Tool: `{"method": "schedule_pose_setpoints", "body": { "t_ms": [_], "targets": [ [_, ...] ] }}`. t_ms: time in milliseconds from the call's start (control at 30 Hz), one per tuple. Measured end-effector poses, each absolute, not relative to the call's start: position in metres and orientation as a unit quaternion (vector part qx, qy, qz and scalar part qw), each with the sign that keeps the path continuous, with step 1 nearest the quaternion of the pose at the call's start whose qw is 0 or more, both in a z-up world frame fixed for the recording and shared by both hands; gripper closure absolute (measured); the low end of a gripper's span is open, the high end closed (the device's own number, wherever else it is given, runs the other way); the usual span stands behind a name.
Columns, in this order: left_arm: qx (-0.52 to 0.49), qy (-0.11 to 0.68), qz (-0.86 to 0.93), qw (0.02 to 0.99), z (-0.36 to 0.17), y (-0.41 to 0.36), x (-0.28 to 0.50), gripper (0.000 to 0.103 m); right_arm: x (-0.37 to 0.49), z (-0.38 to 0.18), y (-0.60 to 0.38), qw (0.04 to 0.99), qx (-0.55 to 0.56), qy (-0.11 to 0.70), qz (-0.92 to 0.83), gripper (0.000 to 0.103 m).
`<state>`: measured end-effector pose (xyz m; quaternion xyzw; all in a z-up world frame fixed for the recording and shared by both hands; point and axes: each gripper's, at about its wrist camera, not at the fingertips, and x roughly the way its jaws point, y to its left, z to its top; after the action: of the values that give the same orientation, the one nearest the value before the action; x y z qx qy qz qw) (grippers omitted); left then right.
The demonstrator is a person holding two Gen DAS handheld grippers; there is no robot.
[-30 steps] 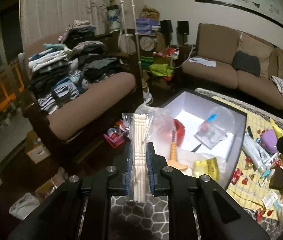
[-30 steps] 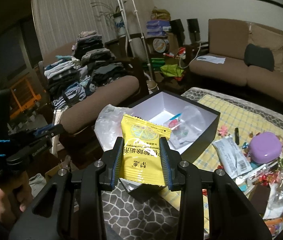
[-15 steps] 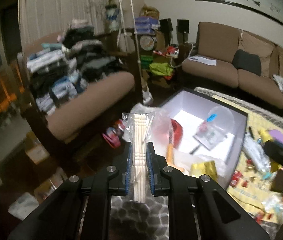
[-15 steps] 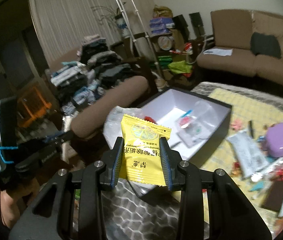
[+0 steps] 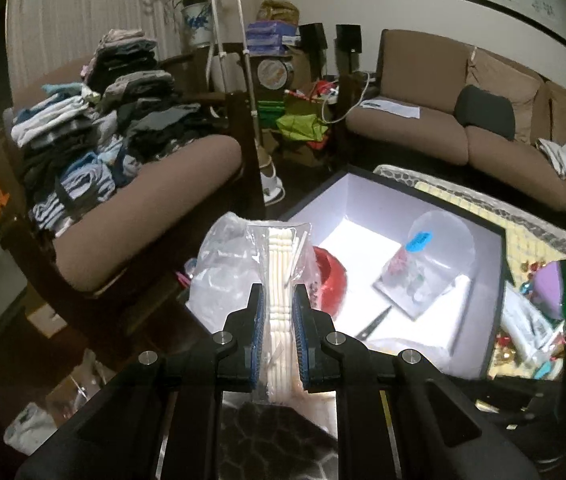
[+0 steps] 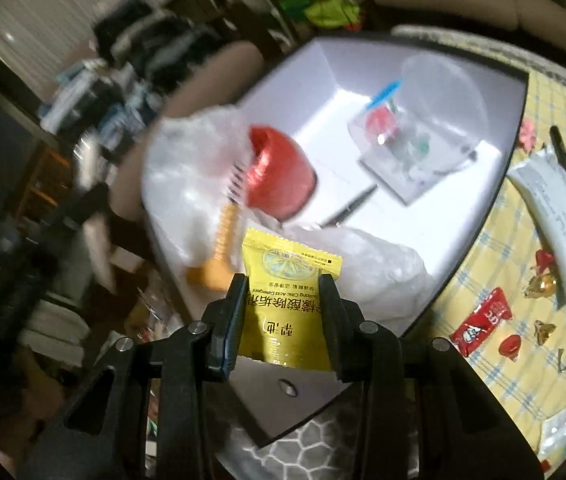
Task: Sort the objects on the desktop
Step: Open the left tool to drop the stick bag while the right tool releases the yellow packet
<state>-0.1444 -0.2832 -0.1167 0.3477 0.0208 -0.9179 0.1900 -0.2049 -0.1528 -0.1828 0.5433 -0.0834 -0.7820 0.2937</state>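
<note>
My left gripper (image 5: 279, 300) is shut on a clear bag of white sticks (image 5: 281, 276), held upright over the near left corner of the black box with a white inside (image 5: 501, 292). My right gripper (image 6: 283, 284) is shut on a yellow sachet (image 6: 287, 280) and is tilted down over the near part of the box (image 6: 517, 128). In the box lie a red spool (image 6: 279, 176), an orange comb (image 6: 223, 240), a clear packet (image 6: 423, 136), a black pen (image 6: 349, 206) and crumpled plastic bags (image 6: 187, 176).
On the yellow checked cloth (image 6: 523, 360) right of the box lie a white-grey pack (image 6: 559, 220), a red sachet (image 6: 483, 320) and several small sweets. A purple case (image 5: 549, 292) sits beyond. Sofas (image 5: 443, 128) and a clothes-piled chair (image 5: 123, 140) surround the table.
My right gripper has moved forward and tipped down over the box with the yellow sachet. My left gripper has come a little closer to the box, still holding the bag.
</note>
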Motion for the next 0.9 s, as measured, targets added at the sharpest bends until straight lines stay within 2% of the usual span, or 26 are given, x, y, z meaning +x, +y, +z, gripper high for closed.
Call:
{"method": "schedule_pose_setpoints", "body": {
  "t_ms": [133,300,400,467,567,667,700,733,800,833,900],
  "targets": [
    [0.365,0.027,-0.91,0.196,-0.129,-0.295,-0.156,0.09,-0.212,-0.19,-0.167,0.287,0.546,-0.067,-0.784,0.069],
    [0.378,0.044,-0.904,0.196,-0.136,-0.31,-0.165,0.09,-0.22,-0.199,-0.2,0.209,0.549,0.09,-0.804,0.065],
    [0.388,0.051,-0.901,0.19,-0.14,-0.314,-0.17,0.089,-0.217,-0.202,-0.204,0.209,0.542,0.132,-0.803,0.064],
    [0.393,0.057,-0.9,0.18,-0.143,-0.315,-0.174,0.089,-0.215,-0.201,-0.2,0.236,0.543,0.126,-0.796,0.064],
    [0.409,0.052,-0.9,0.142,-0.147,-0.311,-0.183,0.089,-0.212,-0.194,-0.186,0.294,0.549,0.067,-0.78,0.063],
    [0.429,0.009,-0.897,0.108,-0.152,-0.295,-0.191,0.081,-0.209,-0.186,-0.172,0.314,0.551,0.019,-0.773,0.041],
    [0.436,0.001,-0.894,0.101,-0.154,-0.291,-0.193,0.074,-0.207,-0.181,-0.166,0.314,0.546,0.005,-0.776,0.034],
    [0.444,-0.004,-0.891,0.09,-0.157,-0.287,-0.194,0.07,-0.204,-0.174,-0.159,0.315,0.539,-0.004,-0.781,0.034],
    [0.454,-0.013,-0.887,0.078,-0.158,-0.279,-0.195,0.053,-0.198,-0.162,-0.148,0.314,0.52,-0.006,-0.795,0.034],
    [0.455,-0.021,-0.887,0.078,-0.157,-0.274,-0.195,0.049,-0.194,-0.157,-0.143,0.311,0.512,-0.003,-0.801,0.034],
    [0.451,-0.034,-0.888,0.085,-0.15,-0.267,-0.191,0.029,-0.188,-0.148,-0.129,0.302,0.495,-0.001,-0.815,0.034]
  ]
}}
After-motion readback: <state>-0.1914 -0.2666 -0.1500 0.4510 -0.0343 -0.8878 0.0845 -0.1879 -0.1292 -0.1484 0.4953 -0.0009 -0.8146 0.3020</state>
